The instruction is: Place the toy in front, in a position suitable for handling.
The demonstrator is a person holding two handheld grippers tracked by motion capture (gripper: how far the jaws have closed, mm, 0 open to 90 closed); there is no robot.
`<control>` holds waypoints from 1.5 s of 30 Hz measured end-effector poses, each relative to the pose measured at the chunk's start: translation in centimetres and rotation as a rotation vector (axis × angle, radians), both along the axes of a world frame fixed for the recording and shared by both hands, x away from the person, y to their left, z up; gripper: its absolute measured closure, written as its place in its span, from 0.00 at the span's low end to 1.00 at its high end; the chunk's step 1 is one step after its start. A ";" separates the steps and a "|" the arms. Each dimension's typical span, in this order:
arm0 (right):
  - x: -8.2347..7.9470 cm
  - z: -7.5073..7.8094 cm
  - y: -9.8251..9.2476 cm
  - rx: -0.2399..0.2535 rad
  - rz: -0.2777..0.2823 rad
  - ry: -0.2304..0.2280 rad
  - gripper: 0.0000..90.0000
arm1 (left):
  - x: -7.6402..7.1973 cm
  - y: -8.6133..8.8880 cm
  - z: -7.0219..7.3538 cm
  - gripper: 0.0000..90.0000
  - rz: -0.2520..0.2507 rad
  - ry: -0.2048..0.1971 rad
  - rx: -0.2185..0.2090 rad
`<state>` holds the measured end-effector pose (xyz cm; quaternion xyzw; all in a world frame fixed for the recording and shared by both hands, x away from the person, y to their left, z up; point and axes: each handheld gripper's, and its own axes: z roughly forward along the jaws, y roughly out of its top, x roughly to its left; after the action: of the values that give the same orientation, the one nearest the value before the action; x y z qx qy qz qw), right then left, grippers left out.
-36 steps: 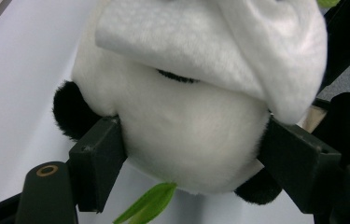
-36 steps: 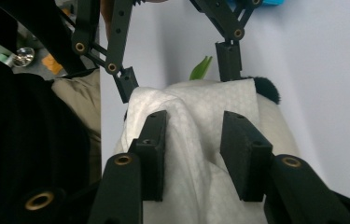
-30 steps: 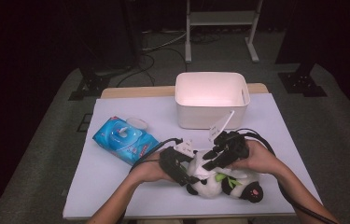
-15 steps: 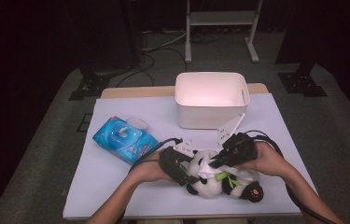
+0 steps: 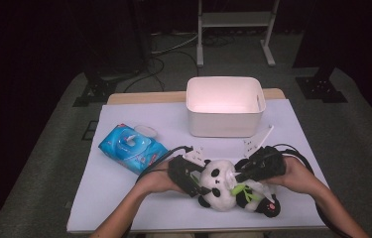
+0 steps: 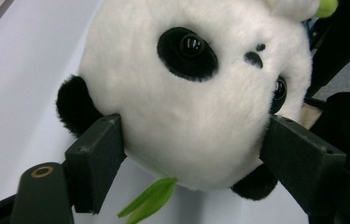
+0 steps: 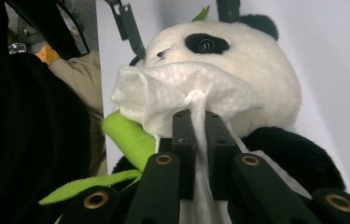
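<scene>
We see a white table sheet (image 5: 124,198) in a dark room. The left gripper (image 5: 189,174) clamps the plush black-and-white panda (image 5: 220,186); the right gripper (image 5: 259,166) pinches a white wipe (image 7: 182,88), perhaps damp.

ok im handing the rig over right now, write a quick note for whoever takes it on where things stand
Left gripper: jaws closed on the head of the panda toy, holding it on the table's white mat at the near edge.
Right gripper: shut on a white wipe, which is pressed against the panda's face.
Blue wipes pack: lying at the left of the mat, flap open.
White bin: standing at the far side.
Done: a wipe is in the right gripper and the toy is steadied.
Left: probably finish wiping the panda; where the wipe and toy go afterwards is unclear, perhaps the bin.
</scene>
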<state>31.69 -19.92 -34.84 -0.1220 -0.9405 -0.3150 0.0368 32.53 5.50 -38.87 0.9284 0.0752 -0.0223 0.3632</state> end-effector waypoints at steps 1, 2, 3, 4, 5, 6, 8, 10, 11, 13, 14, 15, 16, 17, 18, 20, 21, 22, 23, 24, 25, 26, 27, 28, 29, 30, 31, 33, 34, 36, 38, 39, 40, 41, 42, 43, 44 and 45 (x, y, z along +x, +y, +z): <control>-0.1 -0.1 0.0 0.005 0.003 0.005 0.94 | 0.0 0.1 0.1 0.23 0.005 0.004 -0.010; -0.1 -0.2 0.0 0.008 0.005 0.006 0.94 | 0.1 0.1 0.2 0.22 0.007 0.006 -0.017; -0.2 -0.2 0.0 0.008 0.009 0.009 0.94 | 0.2 0.1 0.4 0.21 0.014 0.010 -0.022; -0.3 -0.3 0.0 0.010 0.012 0.015 0.94 | 0.3 0.1 0.5 0.20 0.015 0.006 -0.021; -0.4 -0.3 0.0 0.014 0.017 0.009 0.94 | 0.3 0.0 0.6 0.19 0.015 0.006 -0.023; -0.5 -0.3 0.0 0.012 0.017 0.006 0.94 | 0.3 -0.1 0.7 0.18 0.016 0.008 -0.030; -0.7 -0.4 0.0 0.016 0.020 0.004 0.94 | 0.4 -0.3 0.9 0.15 0.006 0.000 -0.024; -0.8 -0.5 0.0 0.018 0.020 0.005 0.94 | 0.5 -0.5 1.0 0.14 0.001 0.000 -0.016; -0.9 -0.5 0.0 0.020 0.021 0.005 0.94 | 0.6 -0.6 0.9 0.13 -0.002 0.003 -0.011; -1.0 -0.5 0.0 0.020 0.018 0.001 0.94 | 0.7 -0.8 0.8 0.13 -0.006 0.014 -0.011; -1.1 -0.5 0.0 0.018 0.018 0.000 0.94 | 0.7 -0.9 0.6 0.14 -0.011 0.021 -0.013; -1.0 -0.5 0.1 0.019 0.021 -0.002 0.94 | 0.6 -0.9 0.5 0.15 -0.015 0.023 -0.013; -1.0 -0.5 0.1 0.018 0.023 -0.005 0.94 | 0.6 -0.9 0.4 0.16 -0.017 0.024 -0.013; -1.0 -0.4 0.1 0.013 0.024 -0.011 0.94 | 0.6 -1.0 0.3 0.16 -0.019 0.020 -0.011; -1.0 -0.2 0.2 0.007 0.022 -0.018 0.94 | 0.5 -1.0 0.2 0.16 -0.017 0.019 -0.006; -1.0 0.1 0.4 -0.003 0.016 -0.049 0.94 | 0.4 -1.2 0.0 0.16 -0.018 0.008 0.010; -0.9 0.2 0.5 -0.009 0.015 -0.052 0.94 | 0.4 -1.2 0.0 0.16 -0.016 0.006 0.013; -0.9 0.3 0.7 -0.015 0.016 -0.058 0.94 | 0.4 -1.2 0.0 0.16 -0.016 0.007 0.014; -0.8 0.4 0.9 -0.020 0.021 -0.063 0.94 | 0.4 -1.2 0.0 0.16 -0.018 0.006 0.012; -0.8 0.6 1.0 -0.019 0.021 -0.067 0.94 | 0.4 -1.2 0.0 0.16 -0.018 0.006 0.010; -0.7 0.8 1.1 -0.013 0.023 -0.075 0.94 | 0.4 -1.2 0.1 0.16 -0.018 0.004 0.010; -0.6 0.9 1.3 -0.009 0.022 -0.082 0.94 | 0.3 -1.2 0.1 0.16 -0.017 0.001 0.010; -0.5 1.0 1.5 -0.008 0.024 -0.083 0.94 | 0.3 -1.2 0.1 0.16 -0.018 0.000 0.012; -0.3 1.1 1.9 -0.012 0.030 -0.086 0.94 | 0.3 -1.2 0.1 0.16 -0.019 -0.001 0.014; -0.2 1.2 2.1 -0.016 0.031 -0.083 0.94 | 0.2 -1.2 0.1 0.16 -0.018 -0.002 0.015; 0.0 1.2 2.4 -0.019 0.037 -0.083 0.94 | 0.2 -1.2 0.1 0.16 -0.017 -0.004 0.013; 0.2 1.3 2.7 -0.019 0.040 -0.087 0.94 | 0.2 -1.2 0.1 0.16 -0.017 -0.005 0.011; 0.5 1.4 3.0 -0.013 0.036 -0.086 0.94 | 0.1 -1.1 0.1 0.16 -0.016 -0.006 0.009; 0.7 1.5 3.1 -0.018 0.034 -0.084 0.94 | 0.1 -1.1 0.1 0.16 -0.015 -0.006 0.008; 0.9 1.5 3.3 -0.023 0.034 -0.090 0.94 | 0.1 -1.1 0.0 0.16 -0.015 -0.008 0.008; 0.9 1.5 3.2 -0.026 0.032 -0.086 0.94 | 0.1 -1.1 0.0 0.16 -0.015 -0.008 0.005; 0.9 1.5 3.1 -0.027 0.027 -0.085 0.94 | 0.1 -1.0 0.0 0.16 -0.017 -0.009 0.004; 0.8 1.4 2.9 -0.027 0.026 -0.086 0.94 | 0.1 -1.0 0.1 0.16 -0.019 -0.010 0.005; 0.8 1.4 2.7 -0.030 0.021 -0.082 0.94 | 0.1 -1.0 0.1 0.16 -0.018 -0.010 0.004; 0.8 1.2 2.6 -0.026 0.018 -0.081 0.94 | 0.1 -1.0 0.1 0.16 -0.017 -0.008 0.004; 0.7 1.1 2.4 -0.027 0.016 -0.078 0.94 | 0.2 -0.9 0.1 0.16 -0.018 -0.007 0.004; 0.6 0.9 2.3 -0.029 0.015 -0.077 0.94 | 0.2 -0.8 0.2 0.16 -0.017 -0.003 -0.003; 0.4 0.7 2.1 -0.024 0.012 -0.074 0.94 | 0.2 -0.7 0.3 0.16 -0.015 0.001 -0.009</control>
<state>32.11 -17.82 -34.11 -0.1049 -0.9456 -0.3078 0.0025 32.77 4.76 -38.57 0.9273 0.0684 -0.0257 0.3672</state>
